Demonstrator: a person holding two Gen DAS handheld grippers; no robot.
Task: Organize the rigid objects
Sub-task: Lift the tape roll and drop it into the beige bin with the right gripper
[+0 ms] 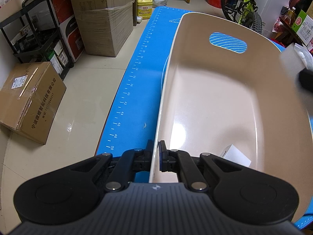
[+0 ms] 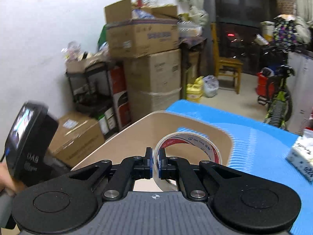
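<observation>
- Two grippers show, one in each wrist view, both clenched on something.
- The left gripper (image 1: 156, 157) pinches the near left wall of a beige plastic bin (image 1: 215, 101); one finger sits outside the wall, the other inside.
- The bin stands on a blue mat (image 1: 135, 90) that covers the table, close to the table's left edge, where a printed ruler scale runs along the mat.
- A handle slot in the bin's far wall shows the blue mat through it.
- Inside the bin, at its near end just right of the left gripper, lies a small white box (image 1: 237, 155), partly hidden by the gripper's body.
- The right gripper (image 2: 155, 161) grasps a roll of clear tape (image 2: 188, 146) with a red and white core; its fingers clamp the roll's near wall, one inside the ring and one outside.
- The tape roll is held upright in the air over the bin, with the bin's far rim behind it.
- A white tissue pack (image 2: 302, 156) with dark print lies on the mat near the table's right edge, well apart from the bin.
- At the left of the right wrist view, a person's hand (image 2: 5, 176) holds the left gripper's black body.
- Cardboard boxes (image 1: 33, 99) stand on the floor beyond the table's left edge.
</observation>
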